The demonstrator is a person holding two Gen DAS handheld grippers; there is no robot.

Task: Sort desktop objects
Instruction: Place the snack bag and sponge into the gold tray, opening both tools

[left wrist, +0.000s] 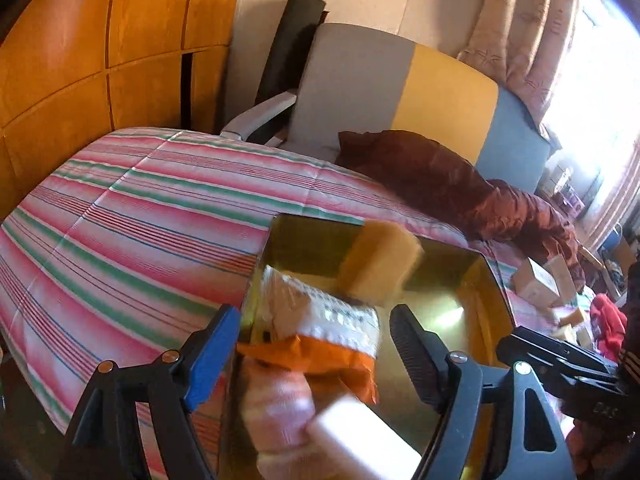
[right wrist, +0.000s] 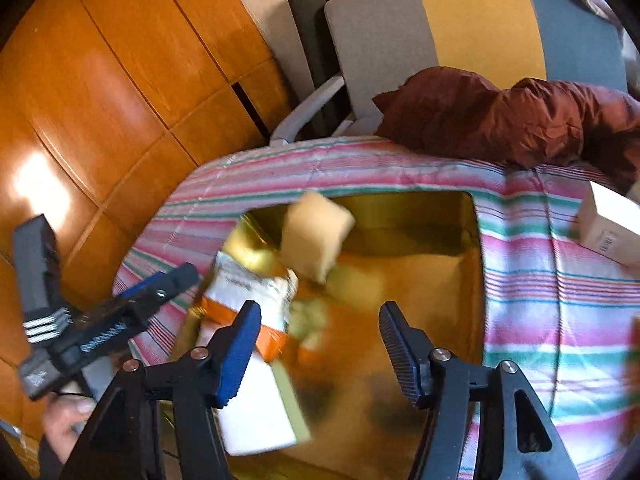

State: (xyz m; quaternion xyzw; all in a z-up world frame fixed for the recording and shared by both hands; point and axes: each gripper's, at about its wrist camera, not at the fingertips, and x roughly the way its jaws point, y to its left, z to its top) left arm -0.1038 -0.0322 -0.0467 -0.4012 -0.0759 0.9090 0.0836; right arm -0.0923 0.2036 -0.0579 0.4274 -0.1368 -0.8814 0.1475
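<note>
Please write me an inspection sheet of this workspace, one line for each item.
Surface: bed with pink-green striped quilt.
Job's things: shiny gold square box, open; above it a blurred pale yellow sponge block; an orange-white plastic packet at its near side.
Clutter: white cardboard box, crumpled maroon cloth.
Grippers: left gripper open; right gripper open.
Cables: nothing seen.
Surroundings: orange wooden wardrobe, grey-yellow-blue headboard.

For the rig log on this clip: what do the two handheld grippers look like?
Both are black angular frames with silver pivot bolts. Each left gripper and right gripper pairs one blue pad with one black ribbed pad. Seen from the right wrist view, the left unit shows a coil spring and white stripes.
</note>
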